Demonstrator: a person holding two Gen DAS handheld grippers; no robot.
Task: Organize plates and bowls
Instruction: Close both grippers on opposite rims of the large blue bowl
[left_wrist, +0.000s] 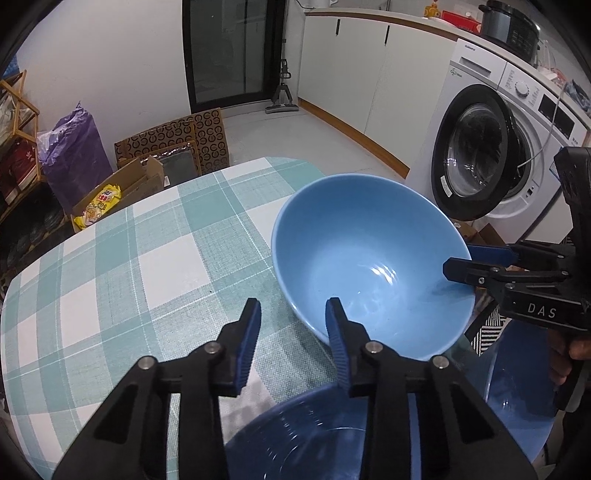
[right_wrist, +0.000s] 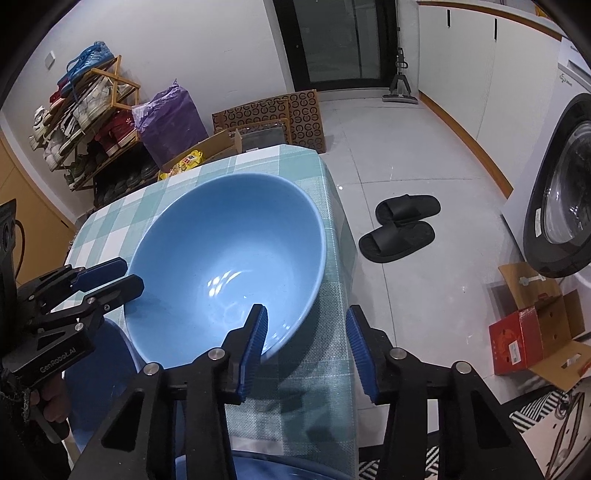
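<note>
Here, a large light-blue bowl (left_wrist: 362, 251) (right_wrist: 229, 240) sits at the near end of a tabletop (left_wrist: 147, 258) (right_wrist: 327, 173) covered in a teal and white checked cloth. The bowl is empty and appears tipped, its opening facing the cameras. Whether its base rests on the cloth cannot be told.

The left tongs (left_wrist: 293, 314) (right_wrist: 129, 273) reach over the bowl's rim on one side. One finger lies over the inside of the bowl and the other stays outside, with checked cloth visible in the gap. They are released, not pinching the rim.

The right tongs (right_wrist: 306, 317) (left_wrist: 458, 258) straddle the rim on the opposite side in the same way. One finger is over the inner wall and the other stands clear of the outer wall, so they too are released.

A darker blue dish (left_wrist: 306, 439) lies just below the left tongs, at the near edge. Beyond the tabletop stand a white washing machine (left_wrist: 480, 147) with its door ajar and a pair of black slippers (right_wrist: 402, 225) on the pale floor.
</note>
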